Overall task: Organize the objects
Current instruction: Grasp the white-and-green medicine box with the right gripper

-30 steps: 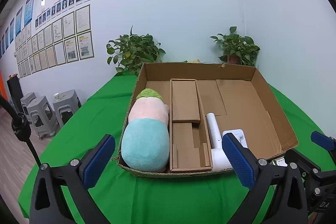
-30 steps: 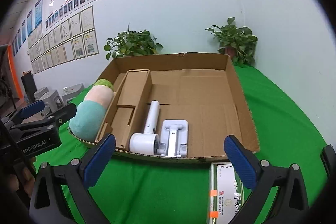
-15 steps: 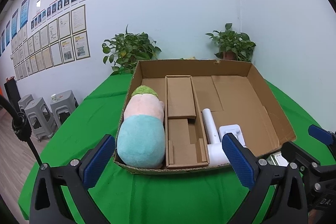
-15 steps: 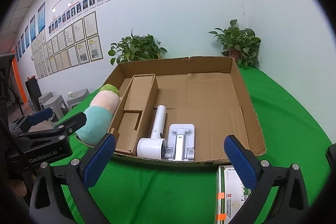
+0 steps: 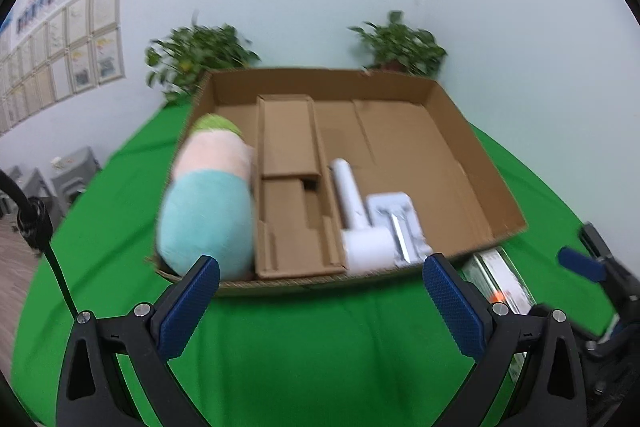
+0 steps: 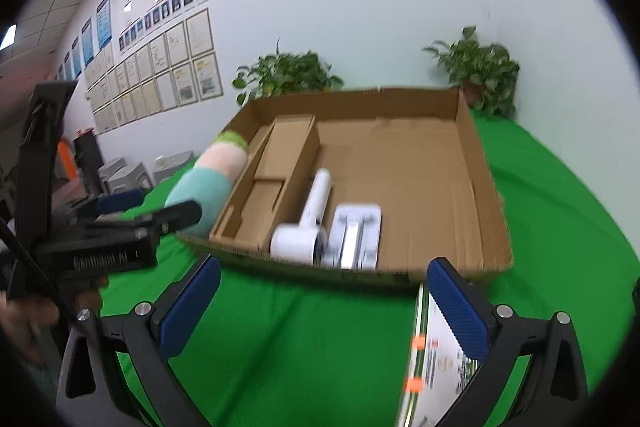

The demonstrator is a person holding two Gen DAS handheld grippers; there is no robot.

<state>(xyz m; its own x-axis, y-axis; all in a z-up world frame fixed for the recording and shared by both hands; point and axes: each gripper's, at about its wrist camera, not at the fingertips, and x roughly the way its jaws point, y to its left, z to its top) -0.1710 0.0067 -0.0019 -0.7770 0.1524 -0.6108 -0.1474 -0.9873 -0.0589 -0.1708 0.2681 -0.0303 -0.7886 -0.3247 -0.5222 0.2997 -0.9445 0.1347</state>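
Observation:
An open cardboard box [image 5: 472,163] [image 6: 480,187] sits on the green table. Inside lie a teal, pink and green plush toy [image 5: 208,203] [image 6: 212,179] at the left, a cardboard insert [image 5: 292,187], a white hair dryer [image 5: 356,215] [image 6: 308,223] and a white stand [image 5: 396,223] [image 6: 356,231]. A white and green packet [image 6: 436,355] [image 5: 500,279] lies on the cloth in front of the box's right corner. My left gripper [image 5: 320,303] is open and empty before the box. My right gripper [image 6: 320,307] is open and empty over the packet's left edge.
Two potted plants [image 5: 200,55] [image 5: 400,43] stand behind the box against the white wall. Grey stools [image 5: 68,175] stand on the floor to the left. The green cloth [image 5: 300,347] spreads in front of the box.
Both grippers have pulled back and tilted, so the box sits lower and farther in view. The frames are now motion blurred. The packet shows more in both views.

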